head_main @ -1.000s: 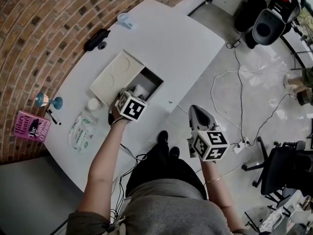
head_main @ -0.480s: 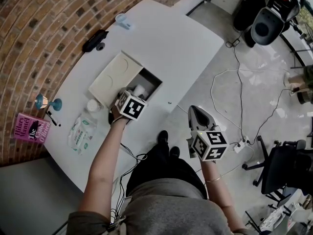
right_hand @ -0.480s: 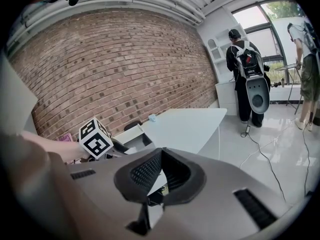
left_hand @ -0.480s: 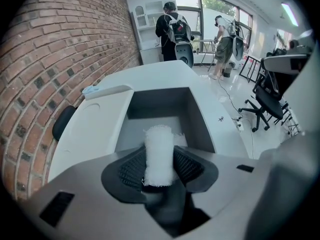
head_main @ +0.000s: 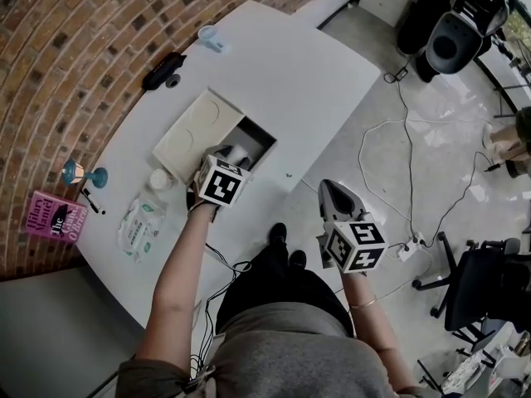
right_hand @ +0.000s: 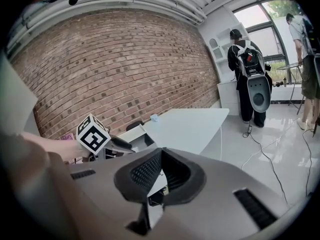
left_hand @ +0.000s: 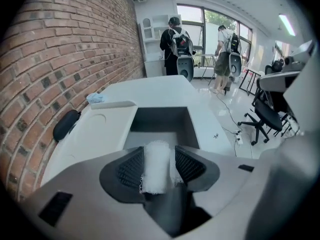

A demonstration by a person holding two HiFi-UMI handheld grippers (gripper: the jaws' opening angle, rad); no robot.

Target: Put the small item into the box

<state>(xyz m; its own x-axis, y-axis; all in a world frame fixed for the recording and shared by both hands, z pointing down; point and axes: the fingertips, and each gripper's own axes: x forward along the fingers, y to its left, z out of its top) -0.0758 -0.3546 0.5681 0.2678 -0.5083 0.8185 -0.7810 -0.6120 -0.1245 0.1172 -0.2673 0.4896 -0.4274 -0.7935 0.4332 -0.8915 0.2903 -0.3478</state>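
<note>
A shallow white box (head_main: 264, 131) lies open on the white table, its lid (head_main: 195, 127) beside the dark compartment (left_hand: 160, 120). My left gripper (head_main: 231, 152) points steeply down over the compartment's near edge. A small white fuzzy roll (left_hand: 156, 166) stands upright between its dark ribbed pads (left_hand: 131, 168). The jaws have just been opening and stand wide, open around the roll, which still rests between them. My right gripper (head_main: 332, 191) hangs off the table over the floor, jaws together (right_hand: 159, 174) and nothing in them.
On the table's left part are a black case (head_main: 163, 66), a pink book (head_main: 56, 215), a wipes packet (head_main: 139, 222), a round white pot (head_main: 159, 177) and a blue glass (head_main: 81, 171). Cables (head_main: 406, 164) trail across the floor; a chair (head_main: 473, 293) stands at the right.
The left gripper has tipped and rolled a little over the box's open compartment, with the white roll showing beyond its cube. The right gripper has stayed where it was.
</note>
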